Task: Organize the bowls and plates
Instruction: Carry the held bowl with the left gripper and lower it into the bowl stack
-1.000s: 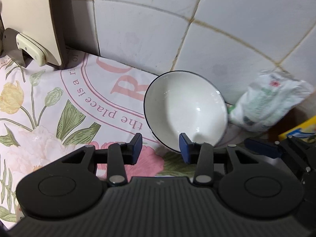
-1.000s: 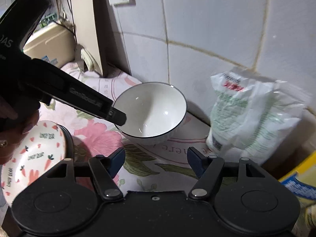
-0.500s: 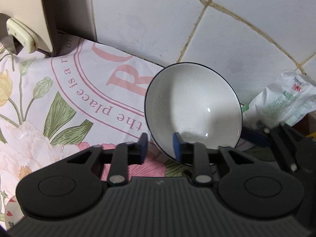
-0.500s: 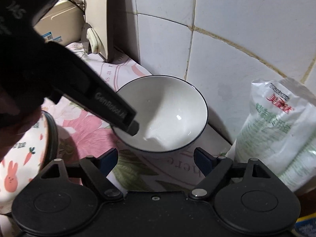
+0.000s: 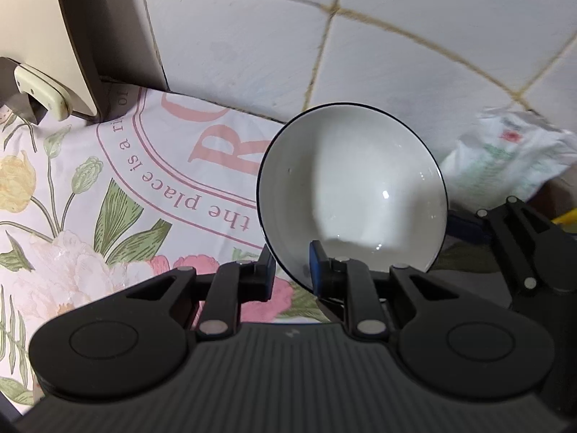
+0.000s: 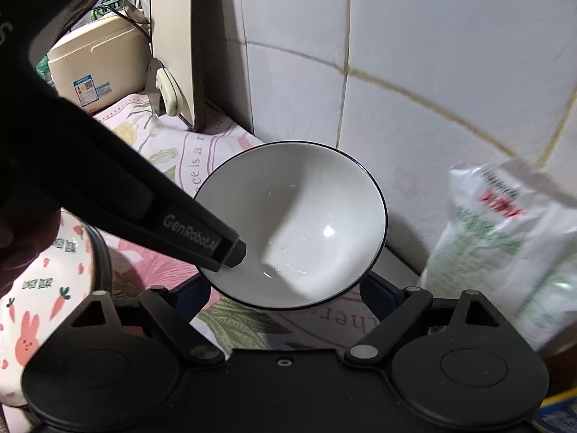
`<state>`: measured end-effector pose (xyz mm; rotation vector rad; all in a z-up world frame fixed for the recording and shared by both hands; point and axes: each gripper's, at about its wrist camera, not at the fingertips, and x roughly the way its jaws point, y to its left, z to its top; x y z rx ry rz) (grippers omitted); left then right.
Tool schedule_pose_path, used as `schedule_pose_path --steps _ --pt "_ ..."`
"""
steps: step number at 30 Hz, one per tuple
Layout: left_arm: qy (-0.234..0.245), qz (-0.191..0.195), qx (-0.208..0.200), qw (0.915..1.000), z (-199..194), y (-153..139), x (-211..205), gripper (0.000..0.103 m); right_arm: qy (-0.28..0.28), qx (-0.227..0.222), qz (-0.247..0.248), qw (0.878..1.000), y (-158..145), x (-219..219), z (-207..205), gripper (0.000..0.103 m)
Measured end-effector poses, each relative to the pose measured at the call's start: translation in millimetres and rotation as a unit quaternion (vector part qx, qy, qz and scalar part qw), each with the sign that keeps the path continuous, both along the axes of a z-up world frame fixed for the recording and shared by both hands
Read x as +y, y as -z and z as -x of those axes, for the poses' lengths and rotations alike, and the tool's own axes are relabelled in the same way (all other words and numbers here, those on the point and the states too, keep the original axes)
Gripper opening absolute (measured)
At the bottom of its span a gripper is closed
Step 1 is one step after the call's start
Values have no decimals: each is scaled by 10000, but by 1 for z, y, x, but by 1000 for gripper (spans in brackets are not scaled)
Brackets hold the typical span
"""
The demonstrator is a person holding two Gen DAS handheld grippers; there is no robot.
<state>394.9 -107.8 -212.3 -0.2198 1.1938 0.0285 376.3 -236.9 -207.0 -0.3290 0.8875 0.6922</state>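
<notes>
A white bowl (image 5: 353,187) with a thin dark rim hangs tilted over the floral cloth, close to the tiled wall. My left gripper (image 5: 293,274) grips its near rim: one blue pad is outside the wall, the other inside, and the jaws are still closing. In the right wrist view the left gripper's finger (image 6: 230,250) shows at the bowl's (image 6: 306,216) left rim. My right gripper (image 6: 288,292) sits just below the bowl with its jaws opening wide; neither pad touches the bowl. A carrot-and-rabbit patterned plate (image 6: 32,306) lies at the far left.
The tiled wall (image 5: 396,54) stands right behind the bowl. A plastic bag (image 6: 505,245) leans against the wall at the right. A cream appliance (image 5: 39,36) stands at the back left, a rice cooker (image 6: 93,61) behind it. The floral cloth (image 5: 108,198) covers the counter.
The left jaws have closed onto the bowl's rim, and the bowl now tilts up off the cloth. The right gripper has opened wider and moved in under the bowl.
</notes>
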Motion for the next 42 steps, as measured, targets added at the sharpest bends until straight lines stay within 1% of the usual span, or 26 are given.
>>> schedule_pose_path --steps 7,12,17,22,27,33,37,42 --pt "146 -26 -53 9999 29 -37 -11 18 36 -112 119 9999 -40 -4 35 92" --pt "264 -74 -50 9996 65 -70 -21 18 30 -99 199 9997 -73 -7 68 92" --pt "495 -136 -132 9986 102 -103 -29 18 234 -174 180 9994 -103 -10 108 92" --pt "694 -113 -253 9972 142 -126 -34 18 415 -238 250 9985 -124 -10 145 92" --pt "872 -38 -249 9959 181 -133 -39 18 624 -206 326 9973 -134 -13 185 92" --pt "1039 25 -170 9944 215 -126 -44 18 924 -151 323 9951 -130 -15 228 92" --pt "1148 -1 -65 9934 228 -118 -48 18 1059 -153 339 9937 -123 -16 249 92" --pt "1227 2 74 9924 231 -109 -50 18 1185 -138 248 9925 -113 -20 258 92"
